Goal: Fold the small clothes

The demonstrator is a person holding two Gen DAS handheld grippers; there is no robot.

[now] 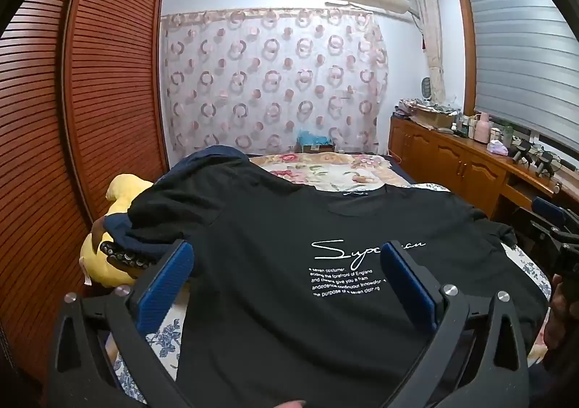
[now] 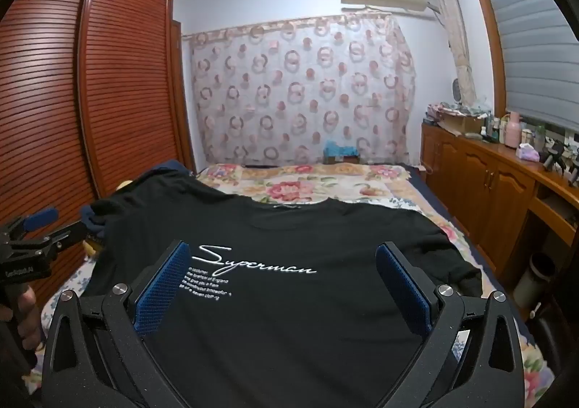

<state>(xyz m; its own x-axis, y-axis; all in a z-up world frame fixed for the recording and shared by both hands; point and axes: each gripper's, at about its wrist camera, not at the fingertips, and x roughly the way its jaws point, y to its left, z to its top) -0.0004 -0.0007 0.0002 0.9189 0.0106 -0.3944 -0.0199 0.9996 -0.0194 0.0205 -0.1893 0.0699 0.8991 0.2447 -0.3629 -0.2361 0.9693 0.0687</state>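
A black T-shirt (image 2: 289, 299) printed "Superman" is seen spread front-up across the bed (image 2: 416, 191), while the left tool (image 1: 286, 285) and right tool (image 2: 282, 281) are held wide open above it, nothing gripped.

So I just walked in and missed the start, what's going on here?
A person holds two grippers over a black T-shirt with white Superman lettering, spread face up on the floral-sheeted bed. The left gripper and right gripper are both open and grip nothing. No fold is made yet.
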